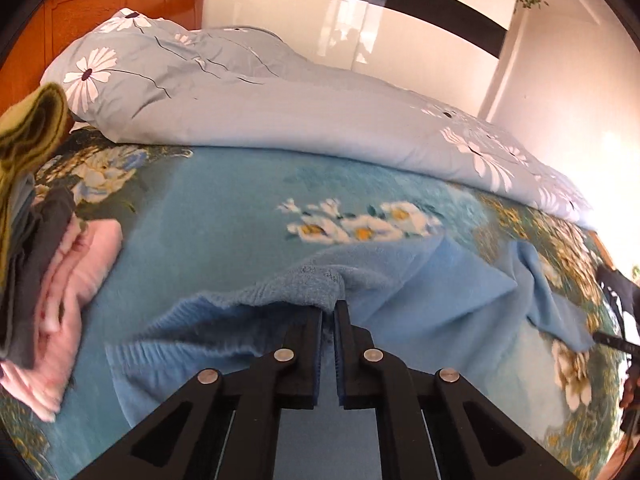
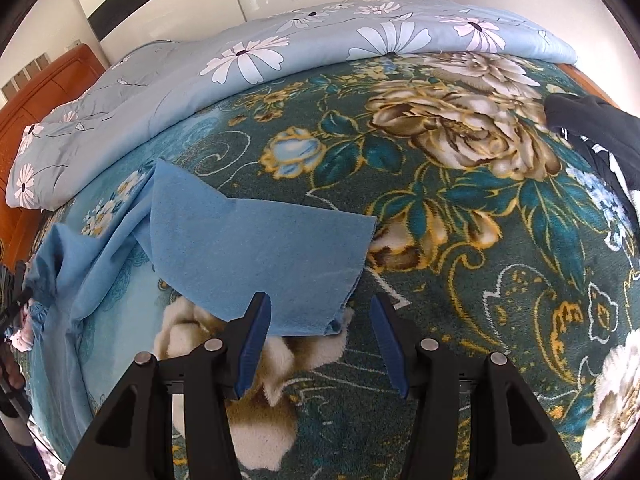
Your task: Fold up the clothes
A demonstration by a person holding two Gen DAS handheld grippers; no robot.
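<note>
A light blue garment (image 1: 420, 280) lies spread on the floral bed blanket (image 1: 240, 184). My left gripper (image 1: 329, 307) is shut on the blue garment's thick ribbed edge and holds it slightly lifted. In the right wrist view the same blue garment (image 2: 256, 248) lies flat with a folded-over corner. My right gripper (image 2: 320, 304) is open and empty, its blue-padded jaws wide apart just above the garment's near edge. My left gripper shows faintly at the left edge (image 2: 18, 304).
A stack of folded clothes (image 1: 60, 272), pink, dark grey and olive, sits at the left. A blue daisy-print duvet (image 1: 280, 104) lies bunched along the far side of the bed. A black garment (image 2: 592, 128) lies at the right. A wooden headboard (image 1: 100, 4) stands behind.
</note>
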